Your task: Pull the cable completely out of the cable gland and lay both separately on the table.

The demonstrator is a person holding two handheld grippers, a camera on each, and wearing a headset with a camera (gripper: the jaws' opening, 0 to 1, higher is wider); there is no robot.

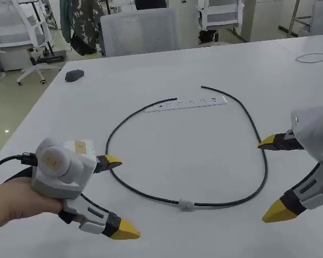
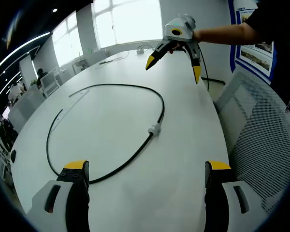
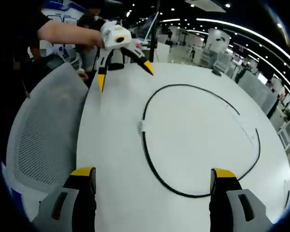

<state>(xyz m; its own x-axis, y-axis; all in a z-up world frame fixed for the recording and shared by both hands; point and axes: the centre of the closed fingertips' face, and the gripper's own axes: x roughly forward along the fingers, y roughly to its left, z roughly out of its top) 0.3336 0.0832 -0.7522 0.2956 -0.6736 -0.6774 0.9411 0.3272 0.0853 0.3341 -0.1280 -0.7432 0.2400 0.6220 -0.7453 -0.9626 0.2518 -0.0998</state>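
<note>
A long black cable point(image 1: 151, 196) lies in a wide loop on the white table point(image 1: 204, 150). Threaded on it near the front sits a small white cable gland point(image 1: 187, 205), also seen as the gland point(image 2: 155, 129) and the gland point(image 3: 141, 127). My left gripper point(image 1: 117, 196) hovers at the loop's left side, open, nothing between its yellow-tipped fingers point(image 2: 76, 166). My right gripper point(image 1: 274, 180) stands at the loop's right side, open and empty, with the cable passing between its spread fingers point(image 3: 82, 173) in the head view. Both grippers are apart from the gland.
A white power strip point(image 1: 185, 104) lies inside the far part of the loop. A dark mouse point(image 1: 74, 75) rests at the table's far left. A grey mesh chair point(image 3: 43, 130) stands at the near table edge; office chairs point(image 1: 137, 29) stand beyond the far edge.
</note>
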